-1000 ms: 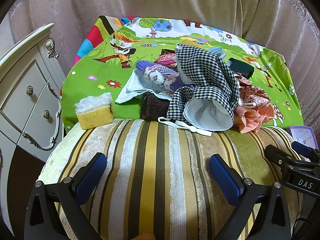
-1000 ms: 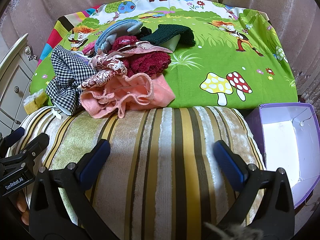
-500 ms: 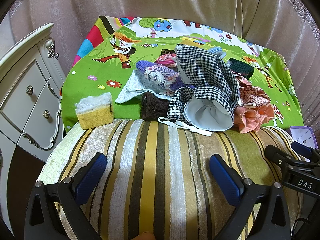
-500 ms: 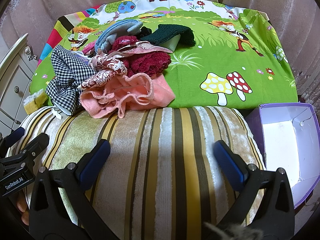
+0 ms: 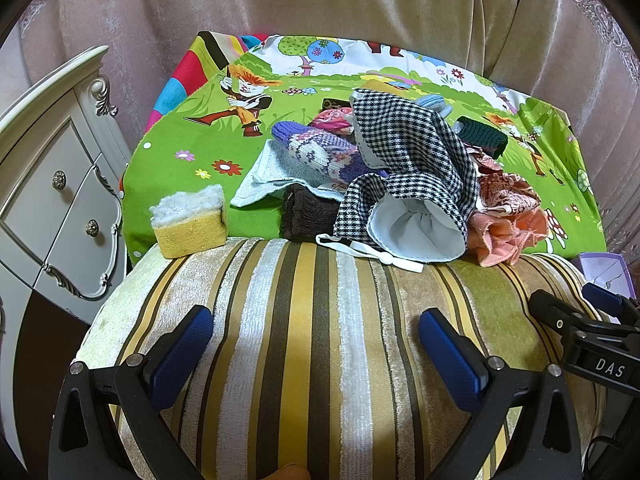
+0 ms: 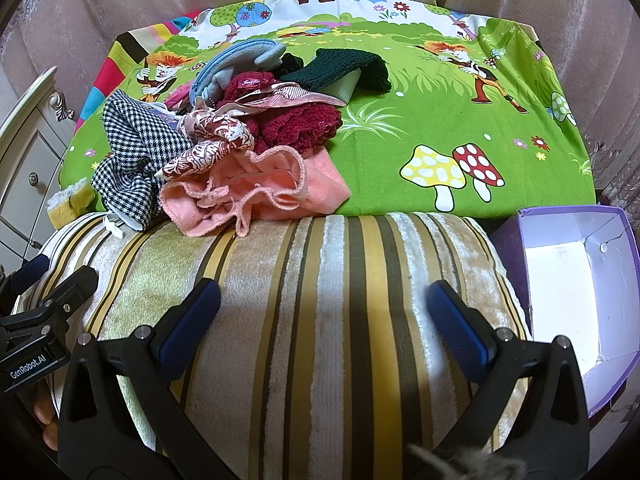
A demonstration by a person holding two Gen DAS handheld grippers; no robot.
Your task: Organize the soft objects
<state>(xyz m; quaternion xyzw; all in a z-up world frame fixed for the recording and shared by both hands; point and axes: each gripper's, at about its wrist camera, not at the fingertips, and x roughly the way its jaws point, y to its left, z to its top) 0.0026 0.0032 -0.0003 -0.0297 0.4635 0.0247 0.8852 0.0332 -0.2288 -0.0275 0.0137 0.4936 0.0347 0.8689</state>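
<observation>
A pile of soft things lies on the green cartoon cloth (image 6: pixel 440 120): a black-and-white checked hat (image 5: pixel 412 168) (image 6: pixel 136 160), a purple knit sock (image 5: pixel 316 152), a pink cloth (image 6: pixel 256 192) (image 5: pixel 504 232), a dark red knit piece (image 6: pixel 304 124), a dark green knit piece (image 6: pixel 352 68), a blue fleece piece (image 6: pixel 236 64). A yellow sponge (image 5: pixel 188 224) sits left of the pile. My left gripper (image 5: pixel 316 344) and right gripper (image 6: pixel 324 316) are both open and empty, above the striped cushion (image 5: pixel 320 320), short of the pile.
A purple open box (image 6: pixel 576 280) with a white inside stands right of the cushion. A white drawer cabinet (image 5: pixel 52 184) stands at the left. Pink curtains (image 5: pixel 320 8) hang behind the cloth.
</observation>
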